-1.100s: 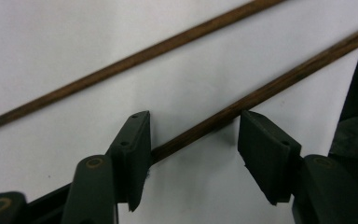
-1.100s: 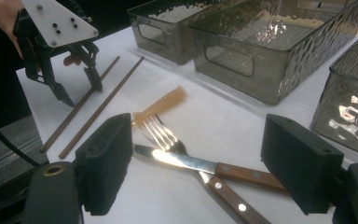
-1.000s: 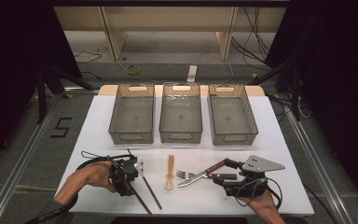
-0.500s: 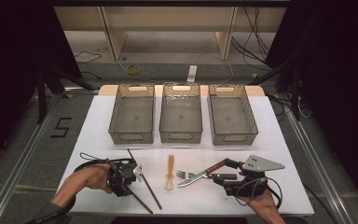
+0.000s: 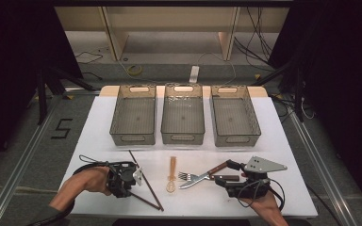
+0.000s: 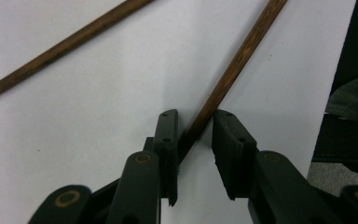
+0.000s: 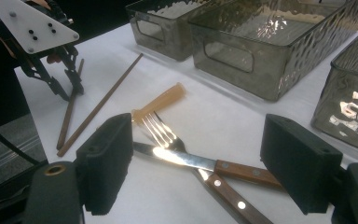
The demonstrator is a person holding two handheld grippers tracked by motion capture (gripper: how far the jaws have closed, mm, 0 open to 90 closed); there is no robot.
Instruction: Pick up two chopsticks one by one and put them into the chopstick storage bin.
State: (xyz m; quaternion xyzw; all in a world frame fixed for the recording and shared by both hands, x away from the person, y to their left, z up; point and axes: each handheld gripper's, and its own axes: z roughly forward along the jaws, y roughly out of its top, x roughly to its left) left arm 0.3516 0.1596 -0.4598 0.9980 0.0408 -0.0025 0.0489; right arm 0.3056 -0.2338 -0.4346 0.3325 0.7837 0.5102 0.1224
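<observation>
Since a second ago, the left gripper [image 5: 133, 176] has been closing on a chopstick [image 5: 146, 179]. From above, the right gripper [image 5: 229, 170] hovers open above the fork [image 5: 195, 177]. Left gripper view: fingers [image 6: 169, 135] bracket the chopstick [image 6: 223, 86] on the desk [image 6: 98, 102], not yet clamped; pickup looks imminent.

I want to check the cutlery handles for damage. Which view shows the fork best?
The right gripper view: the fork lies close between that gripper's open jaws, tines and riveted wooden handle sharp, crossing a knife. The high view shows the fork small, beside a pale spoon. The left gripper view looks at chopsticks.
</observation>
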